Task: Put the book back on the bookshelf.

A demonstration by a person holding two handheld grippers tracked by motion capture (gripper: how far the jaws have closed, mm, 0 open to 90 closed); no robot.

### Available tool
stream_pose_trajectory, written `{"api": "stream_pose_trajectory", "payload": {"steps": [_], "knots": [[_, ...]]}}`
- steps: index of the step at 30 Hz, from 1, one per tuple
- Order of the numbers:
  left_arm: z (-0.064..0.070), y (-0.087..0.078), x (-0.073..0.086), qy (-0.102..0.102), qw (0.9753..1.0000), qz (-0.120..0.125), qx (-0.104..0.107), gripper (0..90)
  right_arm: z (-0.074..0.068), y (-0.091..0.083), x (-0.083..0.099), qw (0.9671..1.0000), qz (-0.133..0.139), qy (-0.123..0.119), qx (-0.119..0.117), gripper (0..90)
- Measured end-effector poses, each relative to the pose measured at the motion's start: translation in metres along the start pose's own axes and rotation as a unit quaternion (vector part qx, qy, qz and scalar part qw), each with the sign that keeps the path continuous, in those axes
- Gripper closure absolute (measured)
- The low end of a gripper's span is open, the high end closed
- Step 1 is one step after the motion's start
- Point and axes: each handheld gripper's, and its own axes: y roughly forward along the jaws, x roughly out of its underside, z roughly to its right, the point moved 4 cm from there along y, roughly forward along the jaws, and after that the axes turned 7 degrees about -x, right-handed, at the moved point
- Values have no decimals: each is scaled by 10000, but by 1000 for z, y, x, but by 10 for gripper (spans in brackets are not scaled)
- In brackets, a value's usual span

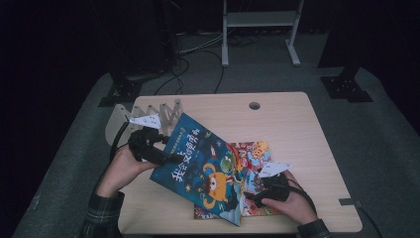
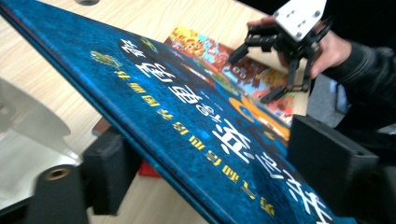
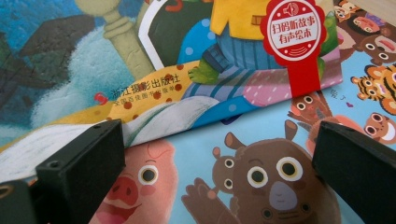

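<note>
A blue picture book [image 1: 203,168] with an orange monster on its cover hangs tilted over the table, left edge raised, lower corner near the front. My left gripper [image 1: 166,157] is at that raised edge. In the left gripper view the blue book [image 2: 196,107] runs slantwise through my left gripper [image 2: 219,168]: one jaw under it, the other over it, both wide apart. My right gripper [image 1: 252,198] stands open low over a colourful animal-cover book [image 1: 255,153] lying flat. The animal cover [image 3: 261,154] shows between the jaws of my right gripper [image 3: 217,172], partly overlapped by another bright book [image 3: 224,46].
A pale wooden book rack [image 1: 148,111] stands at the table's back left corner. The wooden table [image 1: 307,129] has a cable hole [image 1: 254,105] near its far edge. A white metal frame [image 1: 260,20] stands on the floor behind. The other hand's gripper [image 2: 254,74] shows far off.
</note>
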Motion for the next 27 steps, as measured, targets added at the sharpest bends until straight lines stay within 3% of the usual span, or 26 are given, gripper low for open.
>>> {"api": "stream_pose_trajectory", "payload": {"steps": [1, 5, 7, 10, 27], "knots": [[-2, 1, -3, -60, 9999, 11, 93, 278, 0, 0, 0, 10000, -20, -5, 5, 11], [-7, 1, -8, -156, 9998, -53, 119, 344, -1, 1, -1, 10000, -51, 2, 9, 9], [-10, 0, -11, -178, 9997, -86, 164, 435, -2, 1, -1, 10000, -59, 0, -2, 8], [-14, 0, -15, -190, 9994, -155, 240, 501, -2, 2, -1, 10000, -40, 2, 0, 8], [-27, 4, -43, -514, 9973, -369, 376, 631, -5, 4, -3, 10000, 11, -40, -54, 9]]}}
